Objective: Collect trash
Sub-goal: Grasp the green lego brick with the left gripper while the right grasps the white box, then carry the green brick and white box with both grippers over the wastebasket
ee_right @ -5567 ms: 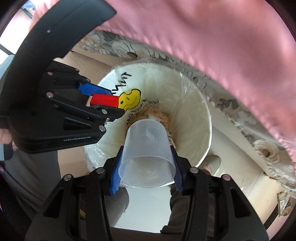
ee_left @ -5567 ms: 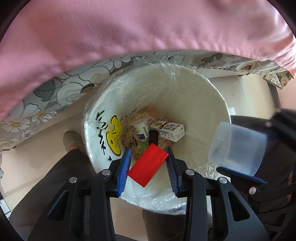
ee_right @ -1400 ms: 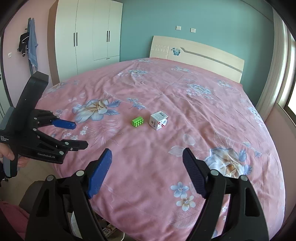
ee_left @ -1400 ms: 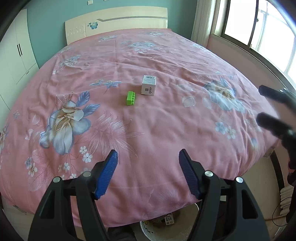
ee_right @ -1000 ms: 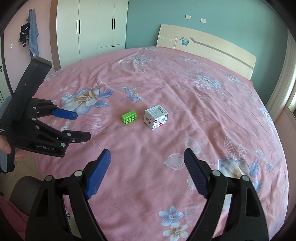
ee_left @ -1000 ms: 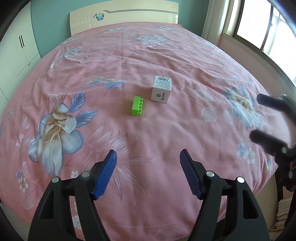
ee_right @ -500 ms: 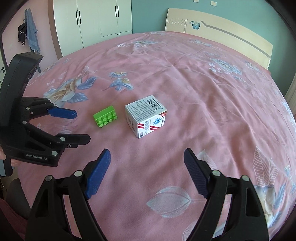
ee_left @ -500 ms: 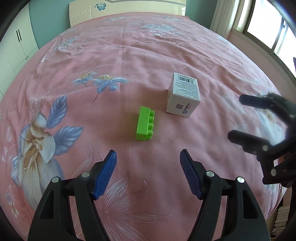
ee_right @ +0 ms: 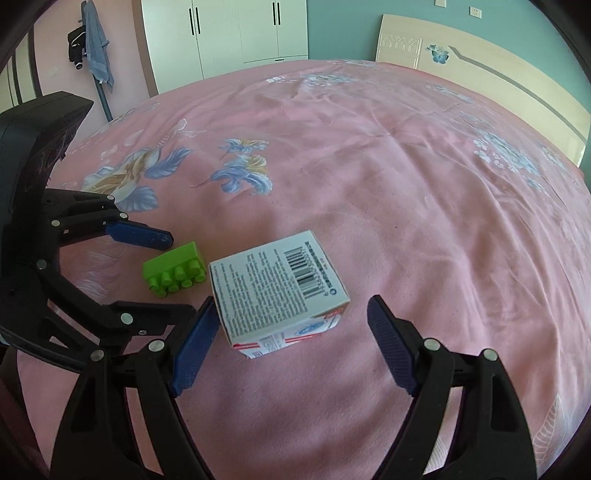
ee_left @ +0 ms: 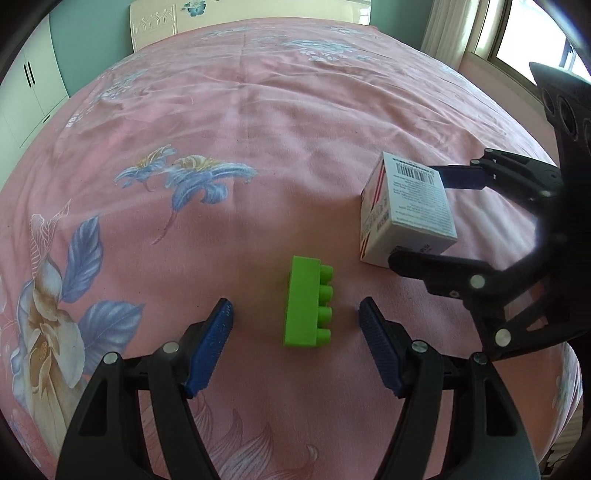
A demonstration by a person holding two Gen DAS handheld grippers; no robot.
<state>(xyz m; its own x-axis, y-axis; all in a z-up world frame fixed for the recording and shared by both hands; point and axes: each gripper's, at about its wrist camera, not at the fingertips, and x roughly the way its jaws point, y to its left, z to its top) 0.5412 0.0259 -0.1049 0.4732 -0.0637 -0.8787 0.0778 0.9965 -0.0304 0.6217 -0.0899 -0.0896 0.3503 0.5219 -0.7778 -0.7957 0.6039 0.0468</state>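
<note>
A green toy brick (ee_left: 308, 302) lies on its side on the pink bedspread, studs toward the right. My left gripper (ee_left: 295, 306) is open around it, with a gap between each blue pad and the brick. A white carton with a barcode (ee_right: 280, 284) stands just right of the brick (ee_right: 173, 269). My right gripper (ee_right: 291, 304) is open around the carton; its left pad is close to the carton's corner and its right pad stands clear. Each view shows the other tool: the right gripper (ee_left: 416, 218) around the carton (ee_left: 406, 206), the left gripper (ee_right: 181, 274) around the brick.
The bed is wide, covered by a pink floral bedspread (ee_left: 258, 110). A pale headboard (ee_right: 480, 62) is at the far end. White wardrobes (ee_right: 236, 33) and a hanging towel (ee_right: 98, 55) line the wall, and a window (ee_left: 517, 33) is on the right.
Both grippers have come forward and down over the bed. The brick now lies between the left pads and the carton between the right pads. Earlier they held a red block and a cup over a bin.
</note>
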